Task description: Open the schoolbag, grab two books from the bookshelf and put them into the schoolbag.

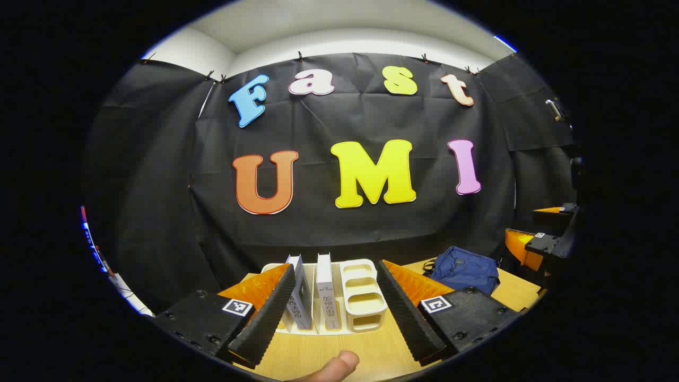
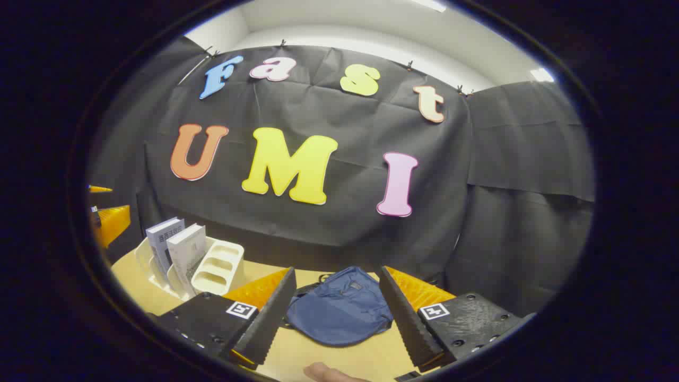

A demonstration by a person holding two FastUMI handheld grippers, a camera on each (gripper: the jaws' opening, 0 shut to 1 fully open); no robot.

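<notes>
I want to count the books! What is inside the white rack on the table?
Two books stand upright in the white rack. The open pockets beside them look empty. The books hide the slots' bottoms, so anything under them stays hidden.

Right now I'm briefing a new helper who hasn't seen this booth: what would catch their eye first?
A blue schoolbag lying flat and closed on the wooden table, framed between the open right gripper fingers. Further left, a cream bookshelf holds two upright books, ahead of the open left gripper.
</notes>
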